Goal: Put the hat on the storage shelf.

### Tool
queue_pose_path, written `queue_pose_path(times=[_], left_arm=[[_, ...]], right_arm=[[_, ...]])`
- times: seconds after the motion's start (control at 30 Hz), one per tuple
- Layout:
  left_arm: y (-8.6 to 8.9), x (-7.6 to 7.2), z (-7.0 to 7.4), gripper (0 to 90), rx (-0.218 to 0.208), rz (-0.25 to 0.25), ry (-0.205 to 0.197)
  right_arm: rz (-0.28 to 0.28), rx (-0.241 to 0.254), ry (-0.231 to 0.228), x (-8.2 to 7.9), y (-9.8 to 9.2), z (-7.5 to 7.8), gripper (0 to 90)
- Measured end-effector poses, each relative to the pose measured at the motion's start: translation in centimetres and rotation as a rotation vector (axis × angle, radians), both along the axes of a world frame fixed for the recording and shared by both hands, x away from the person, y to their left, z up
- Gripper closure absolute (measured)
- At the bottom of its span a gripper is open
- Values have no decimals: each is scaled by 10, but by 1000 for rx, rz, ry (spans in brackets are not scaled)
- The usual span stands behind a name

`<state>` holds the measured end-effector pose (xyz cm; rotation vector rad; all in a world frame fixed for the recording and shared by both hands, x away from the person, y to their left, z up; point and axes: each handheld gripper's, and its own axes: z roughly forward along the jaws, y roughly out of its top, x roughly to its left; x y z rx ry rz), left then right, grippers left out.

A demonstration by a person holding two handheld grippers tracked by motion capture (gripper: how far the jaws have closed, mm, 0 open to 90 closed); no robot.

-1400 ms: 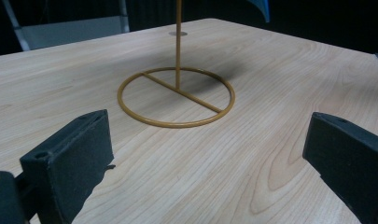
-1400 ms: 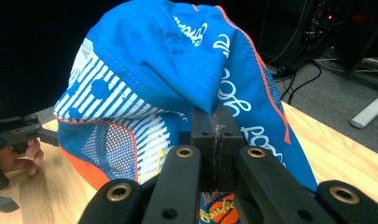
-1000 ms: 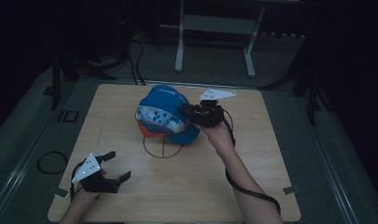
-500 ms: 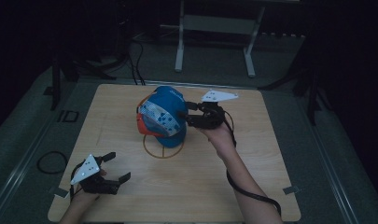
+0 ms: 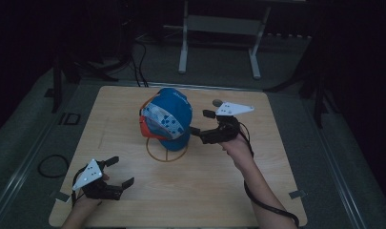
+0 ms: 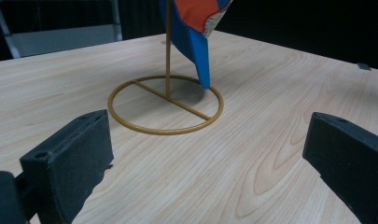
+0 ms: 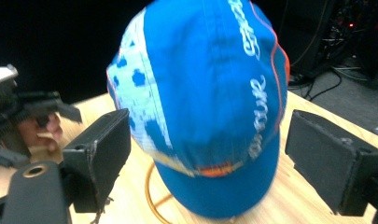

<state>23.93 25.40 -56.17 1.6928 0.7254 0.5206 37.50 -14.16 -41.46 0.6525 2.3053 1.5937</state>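
surface: pale wood table [image 5: 214, 191] | room: dark, probably black-curtained

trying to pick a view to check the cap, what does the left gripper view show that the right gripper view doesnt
Left gripper view: the stand's whole ring base with its crossbar and upright rod, the cap's brim tip hanging over it, and the left gripper's open jaws.

Right gripper view: the cap's crown with white lettering, the right gripper's open jaws either side of it, and a hand farther off.

Both: cap, stand, wooden table.
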Motion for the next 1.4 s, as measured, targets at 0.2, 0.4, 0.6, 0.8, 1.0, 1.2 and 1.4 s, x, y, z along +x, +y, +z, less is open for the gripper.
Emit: queue_pose_path(times=[0.2,0.4,0.6,0.8,1.0,1.2,1.4], left_arm=[[-1,-1,-1,19,7,-5,2],[-1,-1,-1,19,4,-6,1],[0,-1,-2,19,6,-3,1],[1,0,-3,19,6,0,4],[1,0,-4,19,8,-2,7],[1,0,-5,19,15,-5,14],[1,0,-5,19,18,-5,17]], right_arm=[[-1,-14,8,-5,-12,-15,142],[3,-25,31,-11,-23,-37,142],[23,-37,65,-17,-32,-65,141],[39,-51,88,-22,-41,-95,141],[38,-66,98,-26,-51,-115,141],[19,-87,119,-29,-64,-128,141],[7,-110,138,-35,-78,-139,138]])
